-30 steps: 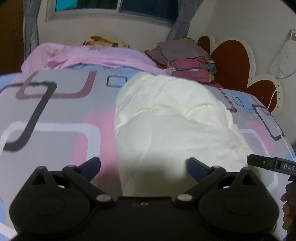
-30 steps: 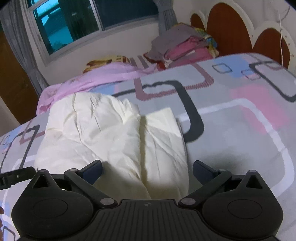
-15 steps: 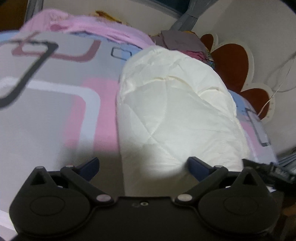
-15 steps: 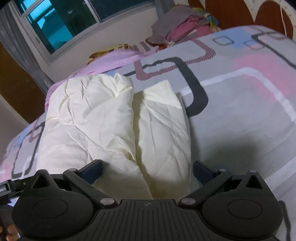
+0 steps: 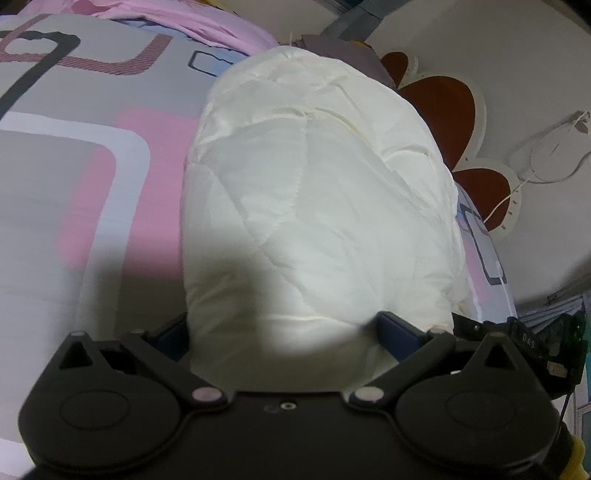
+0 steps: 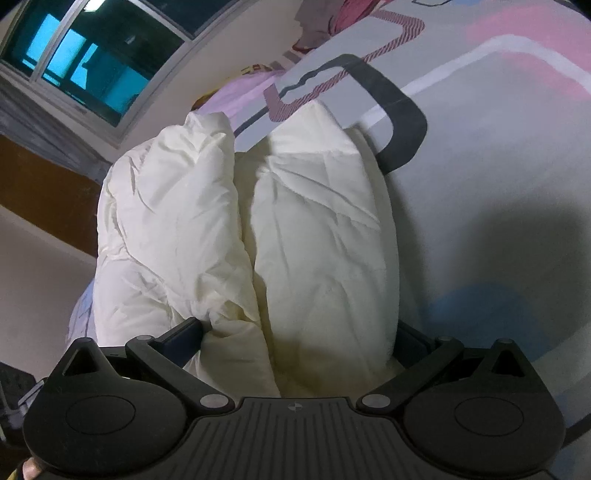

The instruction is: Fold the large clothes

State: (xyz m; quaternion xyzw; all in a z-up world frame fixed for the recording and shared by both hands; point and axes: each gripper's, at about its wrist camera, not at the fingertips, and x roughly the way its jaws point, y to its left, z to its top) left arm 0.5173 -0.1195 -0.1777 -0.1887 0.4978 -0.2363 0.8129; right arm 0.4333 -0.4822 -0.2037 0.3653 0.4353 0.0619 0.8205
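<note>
A cream quilted garment (image 5: pixel 317 206) lies folded in a long bundle on the bed; it also shows in the right wrist view (image 6: pixel 243 236) as two thick folds side by side. My left gripper (image 5: pixel 284 332) is open, its near end of the bundle pushed in between the jaws. My right gripper (image 6: pixel 299 339) is open too, with the bundle's other near end between its jaws. The right gripper's tip (image 5: pixel 517 332) shows at the right edge of the left wrist view.
The bed cover (image 5: pixel 74 155) is grey with pink, white and dark rounded squares. A pink blanket (image 5: pixel 207 26) and a pile of clothes (image 6: pixel 332 18) lie at the far end. A brown flower headboard (image 5: pixel 443 107) and a window (image 6: pixel 96 70) stand behind.
Both grippers have moved forward and down onto the cream bundle, so its ends now sit between the open jaws. The right view has tilted to the left.
</note>
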